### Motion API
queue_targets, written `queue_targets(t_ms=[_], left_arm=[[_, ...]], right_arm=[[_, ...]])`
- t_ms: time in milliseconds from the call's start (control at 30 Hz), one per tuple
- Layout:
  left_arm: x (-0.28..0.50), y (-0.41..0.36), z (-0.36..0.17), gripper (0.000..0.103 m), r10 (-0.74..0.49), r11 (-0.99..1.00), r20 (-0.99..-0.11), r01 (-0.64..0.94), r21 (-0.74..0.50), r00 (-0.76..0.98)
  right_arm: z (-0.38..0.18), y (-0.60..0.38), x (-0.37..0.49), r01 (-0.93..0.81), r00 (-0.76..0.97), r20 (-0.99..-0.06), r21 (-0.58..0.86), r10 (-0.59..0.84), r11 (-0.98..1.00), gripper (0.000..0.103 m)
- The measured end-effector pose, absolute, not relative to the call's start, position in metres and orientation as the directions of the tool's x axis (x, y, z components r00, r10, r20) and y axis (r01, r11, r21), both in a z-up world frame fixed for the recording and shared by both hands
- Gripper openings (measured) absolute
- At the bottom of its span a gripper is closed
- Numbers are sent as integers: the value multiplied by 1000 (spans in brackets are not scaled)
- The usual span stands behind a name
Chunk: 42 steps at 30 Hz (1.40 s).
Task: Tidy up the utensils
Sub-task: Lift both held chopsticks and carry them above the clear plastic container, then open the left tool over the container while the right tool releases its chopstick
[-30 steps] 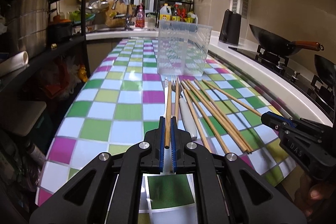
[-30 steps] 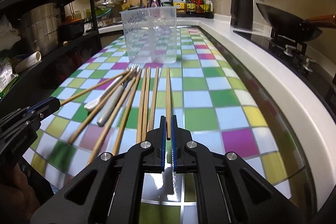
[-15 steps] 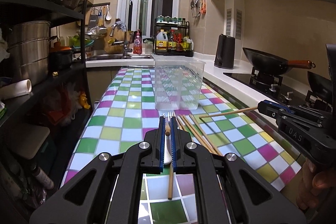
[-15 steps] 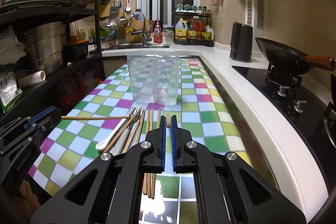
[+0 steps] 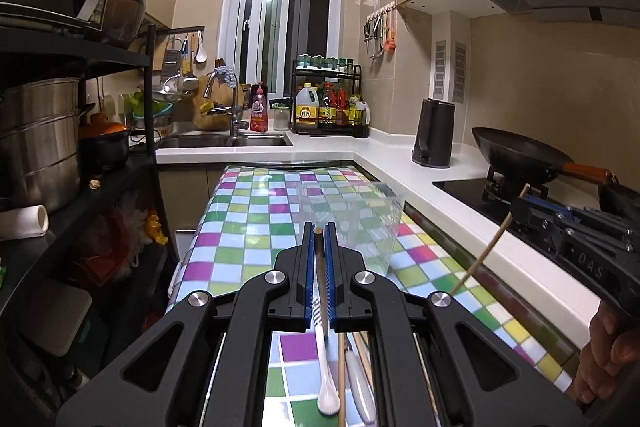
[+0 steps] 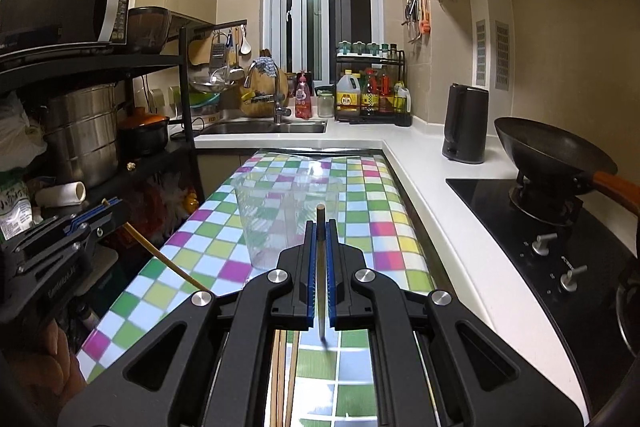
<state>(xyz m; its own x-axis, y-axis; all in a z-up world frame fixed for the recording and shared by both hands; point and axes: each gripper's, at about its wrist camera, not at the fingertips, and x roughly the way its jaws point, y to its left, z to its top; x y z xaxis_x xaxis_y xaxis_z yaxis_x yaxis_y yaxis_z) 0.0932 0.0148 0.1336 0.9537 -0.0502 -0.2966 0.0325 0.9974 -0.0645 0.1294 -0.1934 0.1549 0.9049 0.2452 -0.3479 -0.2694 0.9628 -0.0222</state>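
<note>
Here, observed slim round wooden chopsticks: one (image 5: 319,263) clamped in left gripper (image 5: 319,239), another (image 6: 320,259) clamped in right gripper (image 6: 320,231); both raised before clear plastic tub (image 6: 272,211).

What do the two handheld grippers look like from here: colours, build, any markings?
Both are matte black, angular linkage frames with triangular cut-outs and silver pivot bolts. The left gripper and right gripper have blue ridged pads lining the fingers. White lettering marks their sides: "DAS" on the right, unreadable on the left. Bare hands hold them; no sleeves or cables visible.
</note>
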Motion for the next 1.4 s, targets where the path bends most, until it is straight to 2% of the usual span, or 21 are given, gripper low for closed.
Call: queue_targets(t_ms=[467, 667, 867, 1000, 1167, 1400], left_arm=[[165, 39, 211, 5, -147, 987, -431, 103, -122, 890], [192, 48, 252, 5, -195, 978, -416, 142, -154, 888], [219, 40, 290, 5, -204, 977, -345, 167, -133, 916], [241, 41, 304, 5, -207, 975, -302, 170, -144, 931], [277, 43, 291, 5, -205, 974, -320, 162, -157, 925], [320, 44, 231, 5, -222, 971, -440, 159, -177, 870]], right_arm=[[218, -188, 174, -337, 873, -371, 16, 318, 942, 5], [269, -186, 187, -372, 870, -339, 28, 359, 928, 5], [313, -180, 208, -381, 885, -283, 14, 370, 924, 5], [320, -173, 231, -378, 887, -281, 13, 366, 926, 5], [300, -165, 260, -371, 876, -326, 15, 355, 929, 5], [248, -165, 295, -356, 837, -429, 46, 340, 933, 5]])
